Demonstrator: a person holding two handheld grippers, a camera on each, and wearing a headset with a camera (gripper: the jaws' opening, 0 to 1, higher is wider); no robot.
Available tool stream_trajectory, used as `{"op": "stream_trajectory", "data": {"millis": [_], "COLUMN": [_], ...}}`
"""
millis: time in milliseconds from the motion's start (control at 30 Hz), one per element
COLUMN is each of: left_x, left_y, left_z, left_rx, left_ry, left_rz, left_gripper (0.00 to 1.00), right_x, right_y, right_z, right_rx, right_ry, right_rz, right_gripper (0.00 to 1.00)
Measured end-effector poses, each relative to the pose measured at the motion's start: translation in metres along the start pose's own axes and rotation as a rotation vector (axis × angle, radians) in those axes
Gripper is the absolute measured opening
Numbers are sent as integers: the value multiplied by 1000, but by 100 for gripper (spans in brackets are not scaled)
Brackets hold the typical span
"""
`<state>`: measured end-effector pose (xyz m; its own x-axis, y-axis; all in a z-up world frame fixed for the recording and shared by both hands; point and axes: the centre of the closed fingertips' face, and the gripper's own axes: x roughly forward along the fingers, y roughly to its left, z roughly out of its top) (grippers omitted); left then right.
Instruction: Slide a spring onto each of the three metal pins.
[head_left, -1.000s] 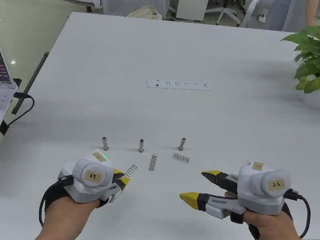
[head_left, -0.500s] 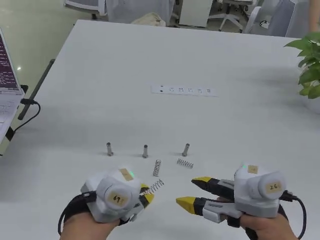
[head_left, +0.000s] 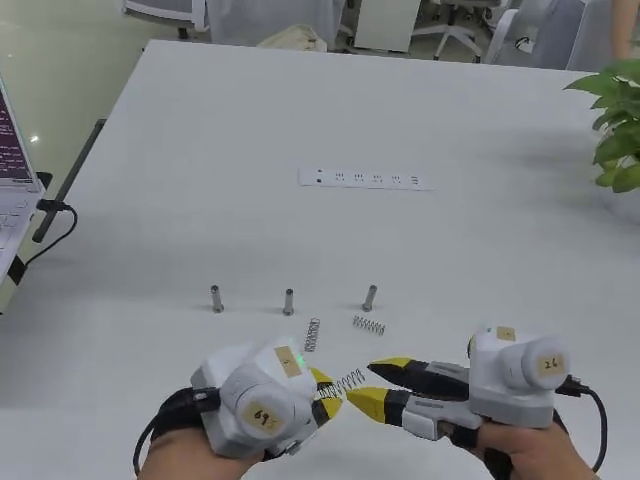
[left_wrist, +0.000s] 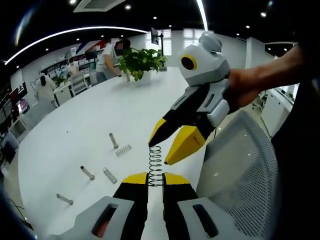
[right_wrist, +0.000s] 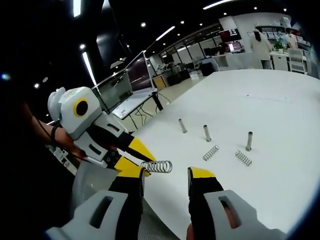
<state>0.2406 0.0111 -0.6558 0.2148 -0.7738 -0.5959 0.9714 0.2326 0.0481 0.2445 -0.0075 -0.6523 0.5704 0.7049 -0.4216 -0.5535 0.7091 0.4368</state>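
So my left gripper (left_wrist: 156, 179) is clamped on one end of a spring (left_wrist: 156, 162), and in the left gripper view the coil sticks straight up out of the closed yellow tips, right in the middle of the frame. My right gripper (right_wrist: 165, 174) has its jaws spread apart. In the right gripper view the free end of that spring pokes into the gap, closer to the left-hand jaw, though I can't tell if it's actually touching. In the head view both grippers sit at the bottom centre, tips nearly meeting. Just above them on the white table (head_left: 450, 260) the three pins stand upright in a row: left pin (head_left: 216, 298), middle pin (head_left: 289, 301), right pin (head_left: 369, 297). All three are bare. A second spring (head_left: 312, 334) lies just below the middle pin, and a third spring (head_left: 369, 324) lies just below the right pin. A power strip (head_left: 365, 179) sits further up, mid-frame.
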Motion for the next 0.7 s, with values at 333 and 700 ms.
{"op": "stream_trajectory", "data": {"millis": [333,700], "left_x": [0,0], "left_y": [-6,-6], "left_z": [4,0], "left_rx": [38,86], "left_ry": [-12,7], "left_rz": [-36,-44], "left_gripper": [3,2], "right_x": [2,0], "right_y": [12,19], "right_z": [0,4], "right_rx": [3,-1], "right_ry": [0,-5], "right_rz": [59,92], "right_gripper": [18,12]}}
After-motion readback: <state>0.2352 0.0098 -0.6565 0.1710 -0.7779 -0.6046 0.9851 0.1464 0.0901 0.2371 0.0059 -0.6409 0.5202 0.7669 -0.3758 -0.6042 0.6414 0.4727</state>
